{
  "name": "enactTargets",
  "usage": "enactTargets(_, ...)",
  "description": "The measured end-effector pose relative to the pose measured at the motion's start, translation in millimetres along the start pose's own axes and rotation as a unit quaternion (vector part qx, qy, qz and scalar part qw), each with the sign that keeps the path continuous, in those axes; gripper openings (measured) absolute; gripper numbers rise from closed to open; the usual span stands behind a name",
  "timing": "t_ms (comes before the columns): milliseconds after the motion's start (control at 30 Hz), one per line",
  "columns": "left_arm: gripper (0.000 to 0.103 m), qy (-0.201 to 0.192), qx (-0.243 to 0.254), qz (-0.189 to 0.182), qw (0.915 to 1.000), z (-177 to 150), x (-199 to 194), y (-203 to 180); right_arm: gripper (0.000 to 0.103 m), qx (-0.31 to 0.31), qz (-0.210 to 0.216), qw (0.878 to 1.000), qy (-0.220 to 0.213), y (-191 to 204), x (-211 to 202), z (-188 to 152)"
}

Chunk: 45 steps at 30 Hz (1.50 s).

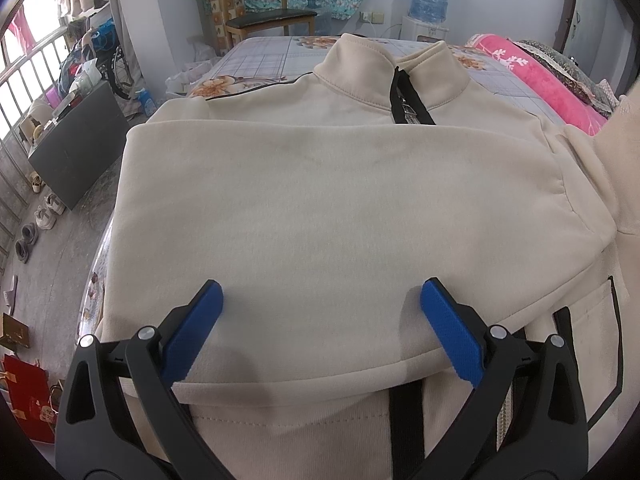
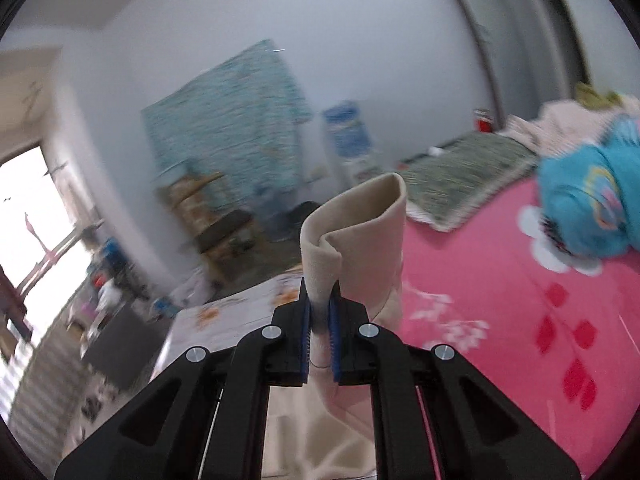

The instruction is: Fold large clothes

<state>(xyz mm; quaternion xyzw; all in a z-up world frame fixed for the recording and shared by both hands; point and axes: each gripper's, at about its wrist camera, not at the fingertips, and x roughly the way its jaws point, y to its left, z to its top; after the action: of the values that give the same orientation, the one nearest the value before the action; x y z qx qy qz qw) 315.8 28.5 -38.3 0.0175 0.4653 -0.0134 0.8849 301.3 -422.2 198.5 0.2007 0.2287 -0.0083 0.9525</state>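
A cream zip-up jacket (image 1: 320, 200) with a black zipper lies flat on the bed, collar (image 1: 392, 68) at the far end. One sleeve is folded across its chest. My left gripper (image 1: 320, 292) is open just above the folded sleeve, blue pads (image 1: 192, 332) apart and holding nothing. My right gripper (image 2: 320, 304) is shut on the jacket's other sleeve (image 2: 360, 232) and holds it up in the air, the cuff end curling above the fingers. That lifted sleeve also shows at the right edge of the left wrist view (image 1: 616, 160).
The bed has a checked floral sheet (image 1: 272, 56) and a pink blanket (image 2: 520, 300) on the right. A blue bundle (image 2: 588, 200) lies on the blanket. A wooden chair (image 1: 272, 16) and a water dispenser (image 1: 428, 8) stand beyond the bed. A dark cabinet (image 1: 76, 148) and shoes are on the left floor.
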Motion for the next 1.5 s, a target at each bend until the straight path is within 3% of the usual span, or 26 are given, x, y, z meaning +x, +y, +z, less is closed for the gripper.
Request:
enactTargets(233, 0.096, -0.001, 0.0, -0.001, 1.0, 1, -1, -2, 0.008, -0.047, 0.045, 0.998, 0.023, 75, 7, -14)
enactTargets(467, 0.096, -0.004, -0.004, -0.006, 1.0, 1, -2, -1, 0.008, -0.056, 0.046, 0.996, 0.045, 103, 21, -28)
enactTargets(700, 0.093, -0.024, -0.052, -0.047, 0.9972, -4, -31, 25, 0.008, -0.044, 0.056, 0.996, 0.053, 125, 28, -41)
enactTargets(867, 0.061, -0.031, -0.062, -0.047, 0.9965, -13, -59, 53, 0.008, -0.058, 0.083, 0.992, 0.07, 161, 36, -58)
enactTargets(1067, 0.028, -0.007, -0.085, -0.058, 0.9947, -33, -55, 91, 0.008, -0.097, 0.127, 0.982, 0.104, 220, 61, -100)
enactTargets(1167, 0.019, 0.004, -0.09, -0.062, 0.994, -42, -50, 99, 0.008, -0.112, 0.153, 0.973, 0.131, 252, 82, -136)
enactTargets(1267, 0.017, 0.007, -0.094, -0.064, 0.9935, -44, -49, 103, 0.008, -0.132, 0.168, 0.962, 0.168, 278, 107, -177)
enactTargets(1333, 0.017, 0.007, -0.096, -0.064, 0.9932, -43, -49, 103, 0.012, -0.144, 0.186, 0.947, 0.217, 293, 128, -207)
enactTargets(1400, 0.017, 0.011, -0.103, -0.068, 0.9923, -42, -49, 104, 0.022, -0.156, 0.2, 0.921, 0.295, 304, 153, -244)
enactTargets(1433, 0.017, 0.012, -0.105, -0.074, 0.9916, -41, -50, 105, 0.033, -0.159, 0.201, 0.908, 0.331, 306, 161, -257)
enactTargets(1500, 0.017, 0.011, -0.104, -0.089, 0.9905, -39, -55, 104, 0.041, -0.164, 0.208, 0.896, 0.357, 301, 163, -265)
